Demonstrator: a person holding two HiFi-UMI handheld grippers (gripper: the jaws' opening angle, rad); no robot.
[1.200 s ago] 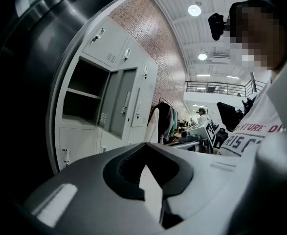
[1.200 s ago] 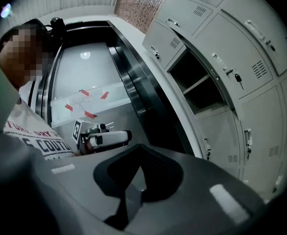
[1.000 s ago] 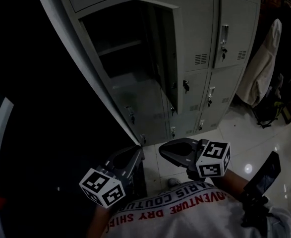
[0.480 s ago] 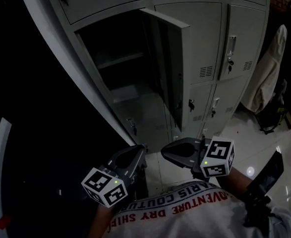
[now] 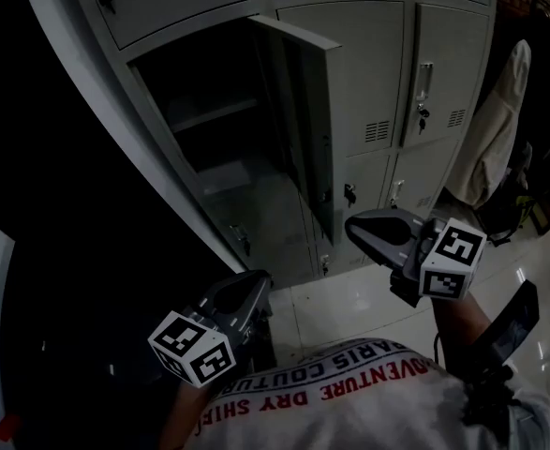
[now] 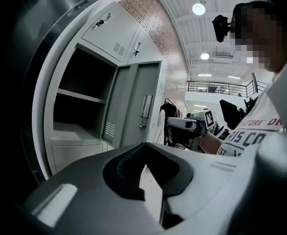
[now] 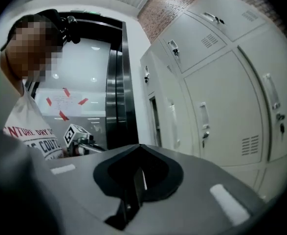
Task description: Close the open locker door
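Low at left, left gripper (image 5: 259,282): tips pressed together on nothing, pointing toward the foot of the lockers (image 5: 443,26). Above it, open compartment (image 5: 209,82), dark inside, with a shelf (image 5: 211,113) across the middle. Just right of that, locker door (image 5: 318,129): swung wide out from the front, hinged at the compartment's right side, free edge toward the camera. Right of the door's lower corner, right gripper (image 5: 352,224): held higher than the left, tips likewise closed with nothing between, near the door but not visibly touching it. Behind it, small key locks (image 5: 423,112) on the shut fronts. Far right, pale garment (image 5: 499,129) hanging above a glossy tiled floor (image 5: 368,298).
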